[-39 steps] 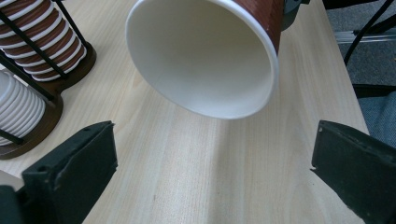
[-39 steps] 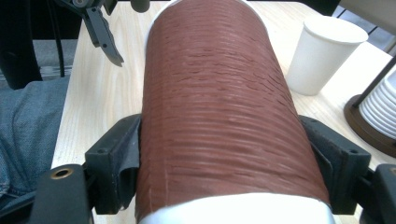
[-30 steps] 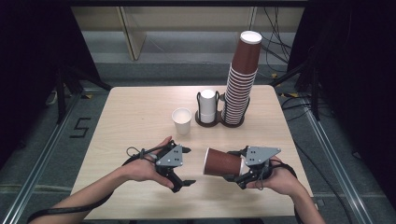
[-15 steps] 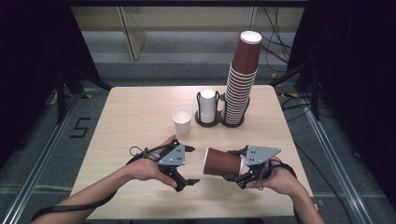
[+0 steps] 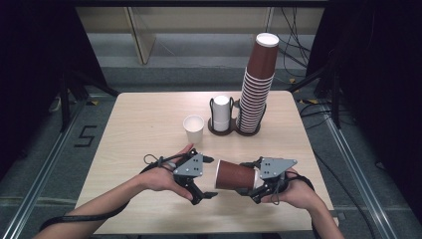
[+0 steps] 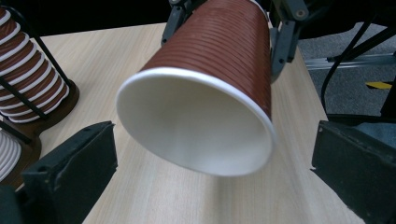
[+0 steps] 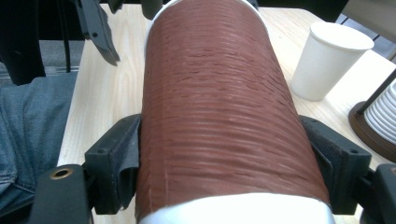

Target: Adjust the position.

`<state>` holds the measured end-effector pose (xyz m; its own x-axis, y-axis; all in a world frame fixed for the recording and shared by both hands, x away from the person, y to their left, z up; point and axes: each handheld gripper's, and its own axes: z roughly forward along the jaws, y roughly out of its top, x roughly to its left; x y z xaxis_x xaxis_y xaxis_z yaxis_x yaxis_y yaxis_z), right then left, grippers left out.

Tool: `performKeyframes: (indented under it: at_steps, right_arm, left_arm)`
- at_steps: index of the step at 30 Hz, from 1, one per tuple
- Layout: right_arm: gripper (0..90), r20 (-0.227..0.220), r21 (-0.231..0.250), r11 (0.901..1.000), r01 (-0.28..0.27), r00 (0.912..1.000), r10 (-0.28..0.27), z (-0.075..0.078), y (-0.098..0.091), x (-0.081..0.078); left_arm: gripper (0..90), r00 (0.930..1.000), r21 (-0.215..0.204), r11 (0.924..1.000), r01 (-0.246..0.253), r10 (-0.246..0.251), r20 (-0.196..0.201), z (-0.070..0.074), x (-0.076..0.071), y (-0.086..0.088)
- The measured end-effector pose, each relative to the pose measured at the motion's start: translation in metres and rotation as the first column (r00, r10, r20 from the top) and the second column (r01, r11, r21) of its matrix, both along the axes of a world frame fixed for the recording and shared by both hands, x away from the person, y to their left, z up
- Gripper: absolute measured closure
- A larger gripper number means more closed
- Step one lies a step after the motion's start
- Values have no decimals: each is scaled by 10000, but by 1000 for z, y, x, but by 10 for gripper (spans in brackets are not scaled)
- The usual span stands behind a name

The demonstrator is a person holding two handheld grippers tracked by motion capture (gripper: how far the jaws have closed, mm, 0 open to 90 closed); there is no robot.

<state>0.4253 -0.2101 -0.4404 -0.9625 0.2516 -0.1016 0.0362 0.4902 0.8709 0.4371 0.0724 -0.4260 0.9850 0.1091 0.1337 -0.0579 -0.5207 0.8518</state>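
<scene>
- The right tool (image 5: 249, 185) pinches the ribbed brown paper cup (image 5: 235, 175) sideways above the desk's (image 5: 149, 124) 6 o'clock edge; too hard a squeeze could crumple it.
- The left tool (image 5: 209, 179), jaws spread at the cup's 9 o'clock, could knock the rim and twist it loose.
</scene>
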Motion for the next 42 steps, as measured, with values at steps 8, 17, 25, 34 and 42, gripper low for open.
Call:
performKeyframes:
  at_steps: [8, 17, 25, 34, 42]
  right_arm:
    - [221, 78, -43, 9993, -375, 9993, 375, -1, 9, -1]
    - [221, 333, -22, 9985, -547, 9979, 547, 2, 12, 0]
    - [221, 270, 164, 9975, -681, 9973, 676, 3, 14, 0]
    - [220, 152, 305, 9963, -802, 9967, 798, 2, 15, 1]
    - [217, -231, 226, 9974, -680, 9974, 685, 0, 17, 1]
  left_arm:
    - [0, 9999, -1, 10000, 78, -78, -147, -3, 4, -7]
    - [0, 9998, -109, 9999, 66, -68, -207, -6, 7, -9]
    - [0, 9995, -246, 9995, 193, -200, -262, -7, 7, -10]
    - [58, 9994, -366, 9989, 279, -286, -187, -7, 6, -11]
    - [74, 9993, -106, 9993, 347, -346, 109, -5, 4, -11]
